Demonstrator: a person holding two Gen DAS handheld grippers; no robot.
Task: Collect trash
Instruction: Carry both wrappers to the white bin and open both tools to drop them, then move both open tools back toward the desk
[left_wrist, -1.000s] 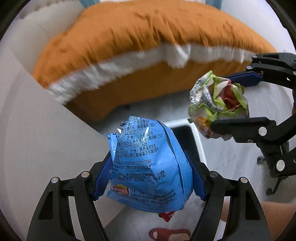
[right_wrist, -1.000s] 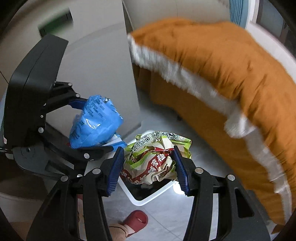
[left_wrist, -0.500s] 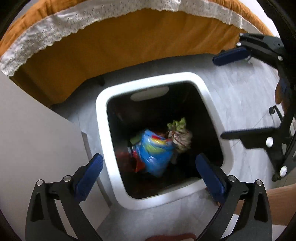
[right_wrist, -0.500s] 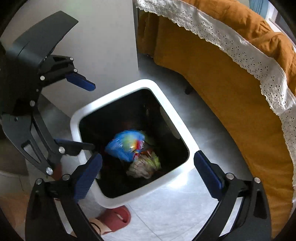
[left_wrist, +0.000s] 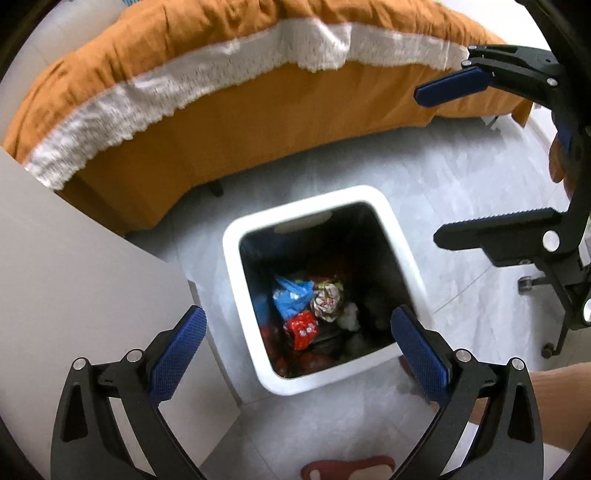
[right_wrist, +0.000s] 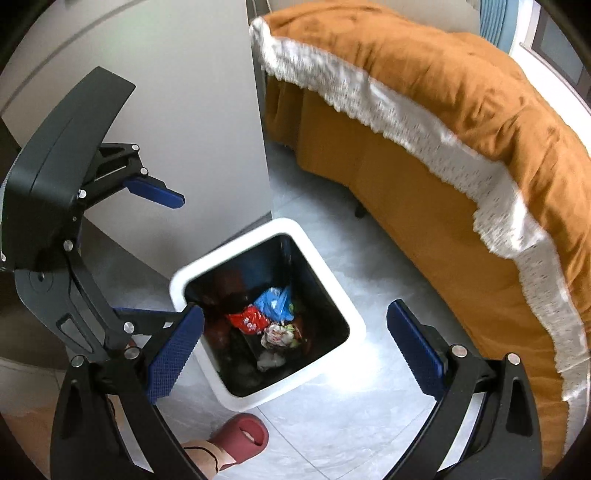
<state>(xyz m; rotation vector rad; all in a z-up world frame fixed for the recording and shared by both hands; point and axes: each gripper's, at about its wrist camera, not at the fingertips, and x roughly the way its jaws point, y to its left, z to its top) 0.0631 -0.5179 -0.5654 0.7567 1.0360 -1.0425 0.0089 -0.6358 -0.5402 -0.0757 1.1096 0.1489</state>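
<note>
A white square trash bin (left_wrist: 236, 280) (right_wrist: 325, 266) stands on the grey floor. Inside lie a blue snack bag (left_wrist: 290, 295) (right_wrist: 275, 301), a crumpled green and white wrapper (left_wrist: 327, 301) (right_wrist: 277, 336), a red wrapper (left_wrist: 303, 328) (right_wrist: 247, 321) and other trash. My left gripper (left_wrist: 295, 339) is open and empty above the bin's near edge. My right gripper (right_wrist: 293, 341) is open and empty above the bin too. Each gripper shows in the other's view, the right one (left_wrist: 450, 162) at the right and the left one (right_wrist: 166, 258) at the left.
A bed with an orange cover and white lace trim (left_wrist: 207, 92) (right_wrist: 461, 122) runs behind the bin. A grey cabinet side (left_wrist: 74, 236) (right_wrist: 192, 122) stands left of the bin. A foot in a red slipper (right_wrist: 240, 437) is near the bin. Chair castors (left_wrist: 524, 284) sit at the right.
Both grippers opened and dropped the blue bag and the crumpled wrapper into the bin, where they now lie. Both grippers have since lifted a little away from the bin.
</note>
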